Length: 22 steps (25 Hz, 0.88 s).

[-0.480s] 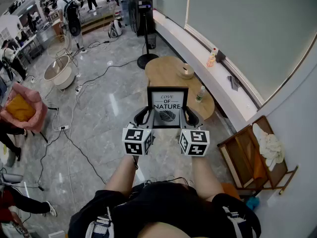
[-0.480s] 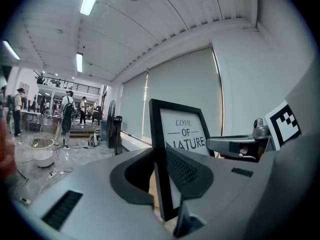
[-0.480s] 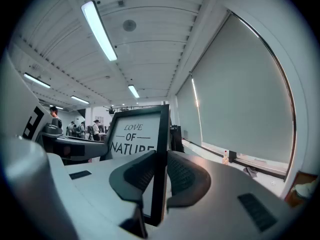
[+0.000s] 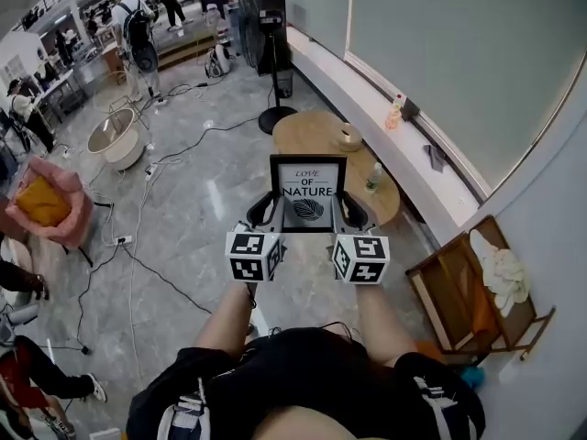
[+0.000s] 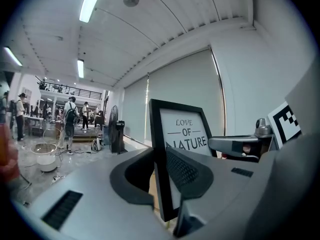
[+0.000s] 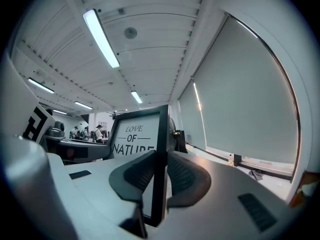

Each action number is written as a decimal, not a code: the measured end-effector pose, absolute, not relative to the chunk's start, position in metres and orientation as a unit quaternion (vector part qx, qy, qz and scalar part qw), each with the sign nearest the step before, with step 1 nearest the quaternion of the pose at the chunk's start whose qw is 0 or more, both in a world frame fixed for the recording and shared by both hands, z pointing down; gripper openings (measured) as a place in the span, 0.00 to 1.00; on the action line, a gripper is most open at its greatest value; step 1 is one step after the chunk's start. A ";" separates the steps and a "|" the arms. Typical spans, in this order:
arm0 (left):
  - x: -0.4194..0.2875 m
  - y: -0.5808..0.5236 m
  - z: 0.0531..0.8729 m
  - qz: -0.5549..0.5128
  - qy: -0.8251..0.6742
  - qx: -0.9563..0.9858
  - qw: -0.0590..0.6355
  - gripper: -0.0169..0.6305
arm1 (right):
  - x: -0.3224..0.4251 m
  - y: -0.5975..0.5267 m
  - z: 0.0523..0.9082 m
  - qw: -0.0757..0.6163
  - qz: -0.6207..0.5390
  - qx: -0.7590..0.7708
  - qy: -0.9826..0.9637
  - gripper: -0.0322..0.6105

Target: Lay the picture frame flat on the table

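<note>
A black picture frame (image 4: pixel 307 193) with a white print reading "LOVE OF NATURE" hangs upright in the air, held from both sides. My left gripper (image 4: pixel 268 211) is shut on the frame's left edge (image 5: pixel 161 164). My right gripper (image 4: pixel 343 211) is shut on its right edge (image 6: pixel 160 169). The round wooden table (image 4: pixel 316 136) lies beyond and below the frame, partly hidden by it. On the table stand a small round bowl-like object (image 4: pixel 348 136) and a bottle (image 4: pixel 372 175).
A standing fan (image 4: pixel 261 35) rises behind the table. A long white ledge (image 4: pixel 385 126) with a bottle (image 4: pixel 394 110) runs along the right. A wooden chair (image 4: pixel 472 287) with cloth stands at the right. Cables cross the grey floor; people stand at the far left.
The frame and both grippers have shifted slightly up in the head view, and the whole scene has slid a little as the head moved. Both grips are unchanged.
</note>
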<state>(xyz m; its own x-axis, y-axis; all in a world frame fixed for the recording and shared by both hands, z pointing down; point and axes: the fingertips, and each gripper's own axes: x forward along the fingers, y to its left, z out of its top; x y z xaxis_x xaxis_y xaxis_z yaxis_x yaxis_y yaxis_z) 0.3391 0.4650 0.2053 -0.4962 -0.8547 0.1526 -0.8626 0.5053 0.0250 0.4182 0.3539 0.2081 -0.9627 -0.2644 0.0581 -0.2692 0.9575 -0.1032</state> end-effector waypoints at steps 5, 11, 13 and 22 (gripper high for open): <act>0.328 0.479 0.203 0.020 -0.866 0.494 0.075 0.16 | 0.408 0.369 0.202 0.023 0.045 0.131 -0.990 0.19; 0.323 0.499 0.200 0.020 -0.866 0.496 0.066 0.16 | 0.401 0.387 0.202 0.020 0.045 0.132 -0.990 0.19; 0.316 0.516 0.200 0.019 -0.866 0.496 0.061 0.16 | 0.394 0.404 0.202 0.017 0.045 0.132 -0.990 0.19; 0.285 0.558 0.227 0.018 -0.860 0.504 0.073 0.16 | 0.366 0.448 0.228 0.028 0.051 0.139 -0.989 0.19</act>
<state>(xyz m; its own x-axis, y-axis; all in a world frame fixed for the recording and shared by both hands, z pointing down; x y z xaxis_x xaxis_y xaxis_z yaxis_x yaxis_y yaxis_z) 0.2851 0.5578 0.2266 -0.4811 -0.8647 0.1442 -0.8700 0.4912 0.0425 0.3664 0.4483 0.2278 -0.9595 -0.2729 0.0704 -0.2787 0.9559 -0.0923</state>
